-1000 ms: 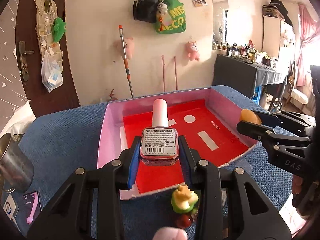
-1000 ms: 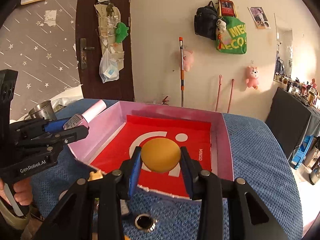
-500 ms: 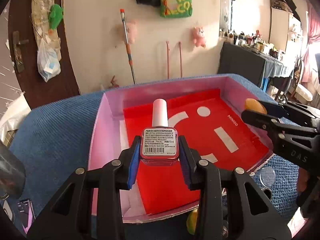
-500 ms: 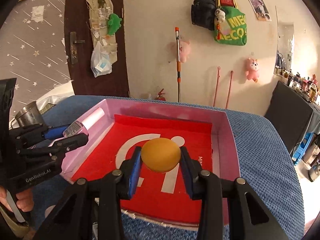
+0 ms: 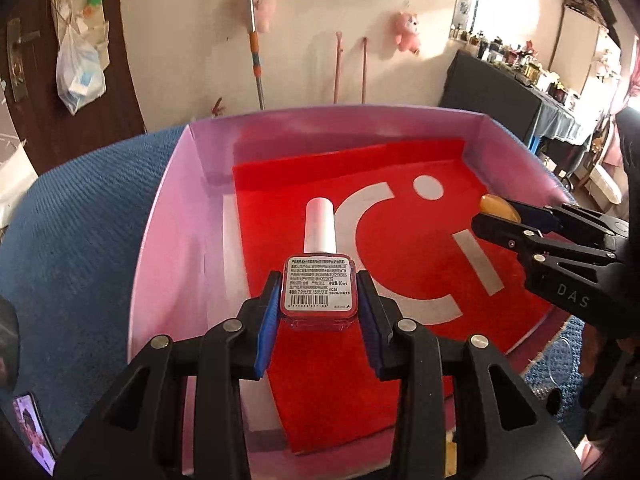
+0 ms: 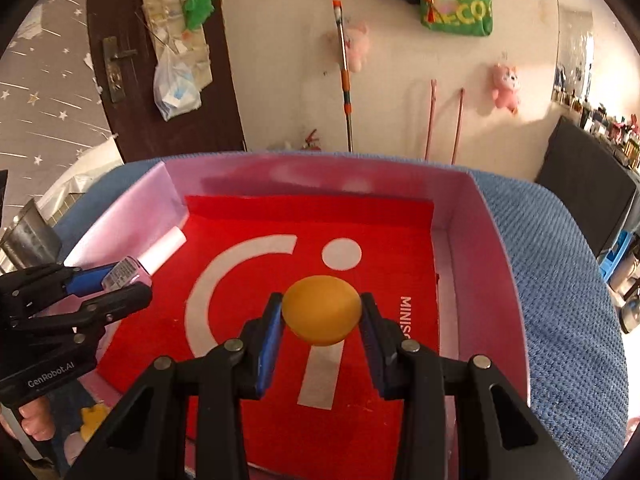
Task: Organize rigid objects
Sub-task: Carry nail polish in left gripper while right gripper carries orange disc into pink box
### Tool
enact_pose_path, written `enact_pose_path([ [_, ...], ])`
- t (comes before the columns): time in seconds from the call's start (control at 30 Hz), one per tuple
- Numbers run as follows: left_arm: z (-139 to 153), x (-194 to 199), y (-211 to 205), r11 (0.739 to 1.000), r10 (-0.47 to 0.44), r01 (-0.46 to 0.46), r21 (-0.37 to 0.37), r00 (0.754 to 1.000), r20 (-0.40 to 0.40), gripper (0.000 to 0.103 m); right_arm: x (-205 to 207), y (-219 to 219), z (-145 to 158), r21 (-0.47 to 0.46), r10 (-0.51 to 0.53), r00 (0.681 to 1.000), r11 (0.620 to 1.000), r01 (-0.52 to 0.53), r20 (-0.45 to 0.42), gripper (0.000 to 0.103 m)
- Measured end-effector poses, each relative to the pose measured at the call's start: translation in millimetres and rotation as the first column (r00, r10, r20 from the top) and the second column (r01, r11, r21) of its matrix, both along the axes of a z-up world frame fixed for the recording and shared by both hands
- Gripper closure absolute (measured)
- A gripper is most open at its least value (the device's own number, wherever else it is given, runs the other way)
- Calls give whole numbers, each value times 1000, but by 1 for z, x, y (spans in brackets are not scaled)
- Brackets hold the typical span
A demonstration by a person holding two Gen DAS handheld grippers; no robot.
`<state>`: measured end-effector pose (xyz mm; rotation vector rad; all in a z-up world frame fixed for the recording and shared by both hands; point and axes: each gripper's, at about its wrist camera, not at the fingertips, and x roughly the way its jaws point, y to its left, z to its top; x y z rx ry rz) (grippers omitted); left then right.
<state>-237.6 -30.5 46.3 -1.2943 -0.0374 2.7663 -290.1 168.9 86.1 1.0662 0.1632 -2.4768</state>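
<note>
Under everything we see a blue, coarsely woven cloth [image 6: 560, 300] covering the table, and on it a wide, shallow cardboard box [image 5: 176, 208] with pale pink walls and a glossy red floor printed with white curved and round shapes. Our left gripper [image 5: 318, 312] hangs over the left part of that red floor, its blue-padded jaws clenched on a small square glass nail polish bottle [image 5: 318, 292] with pink liquid, a white barcode label and a tall, smooth white cap pointing away from us. Our right gripper [image 6: 320, 320] is poised over the middle of the box, its pads pressed on either side of a smooth, matte orange egg-shaped ball [image 6: 320, 310]. Neither item touches the box floor as far as we can tell. Just outside the near left corner of the box lies a small yellow toy [image 6: 94, 420], partly hidden behind the left gripper, and a dull metal cup [image 6: 30, 232] stands further left on the cloth.
</note>
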Motion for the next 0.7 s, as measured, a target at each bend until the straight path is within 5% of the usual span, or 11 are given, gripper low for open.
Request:
enact_pose_path([
  [0.7, -20, -13, 1, 1000, 3, -3, 0, 996, 90, 69, -23, -4, -26, 101, -28, 992, 995, 16, 120, 63],
])
